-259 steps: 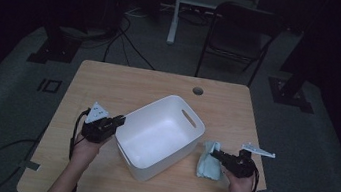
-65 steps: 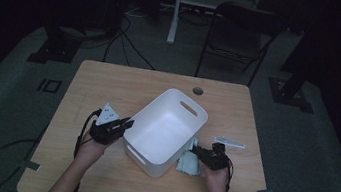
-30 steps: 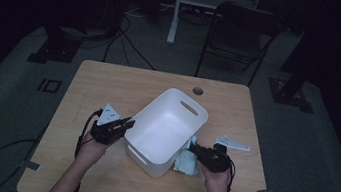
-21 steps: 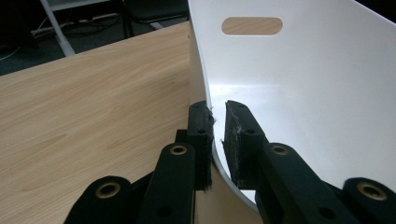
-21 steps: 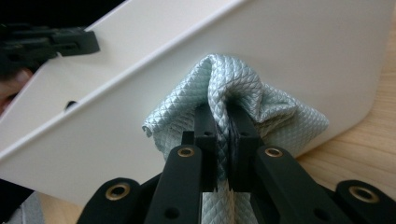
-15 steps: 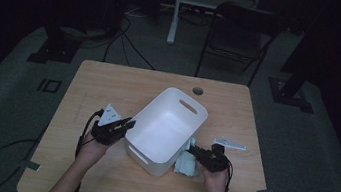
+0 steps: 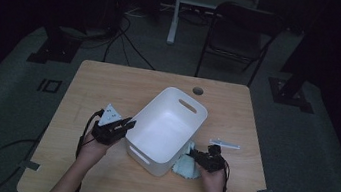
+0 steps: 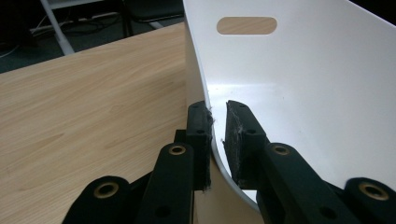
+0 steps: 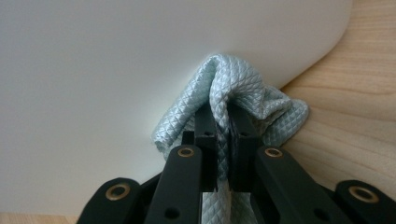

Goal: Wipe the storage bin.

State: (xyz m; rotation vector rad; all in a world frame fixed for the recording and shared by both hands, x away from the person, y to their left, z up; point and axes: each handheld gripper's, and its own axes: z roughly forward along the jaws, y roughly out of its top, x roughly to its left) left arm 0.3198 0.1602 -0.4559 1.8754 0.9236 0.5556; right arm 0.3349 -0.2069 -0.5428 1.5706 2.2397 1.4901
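Note:
A white plastic bin (image 7: 166, 128) with slot handles stands tilted across the middle of the wooden table (image 7: 110, 82). My left gripper (image 7: 123, 123) is shut on the bin's rim (image 8: 205, 95), one jaw outside the wall and one inside. My right gripper (image 7: 197, 156) is shut on a pale blue quilted cloth (image 7: 185, 166), which lies bunched against the bin's outer wall at the right. In the right gripper view the cloth (image 9: 233, 88) is pinched between the jaws and pressed up to the white wall (image 9: 116, 56).
A small flat light strip (image 7: 224, 144) lies on the table right of the bin. A round cable hole (image 7: 198, 90) sits near the far edge. Behind the table stand a dark chair (image 7: 239, 40) and a white stand leg (image 7: 174, 10).
My right gripper has sunk toward the tabletop with the cloth and moved slightly closer to the bin. The left gripper and the bin have stayed in place.

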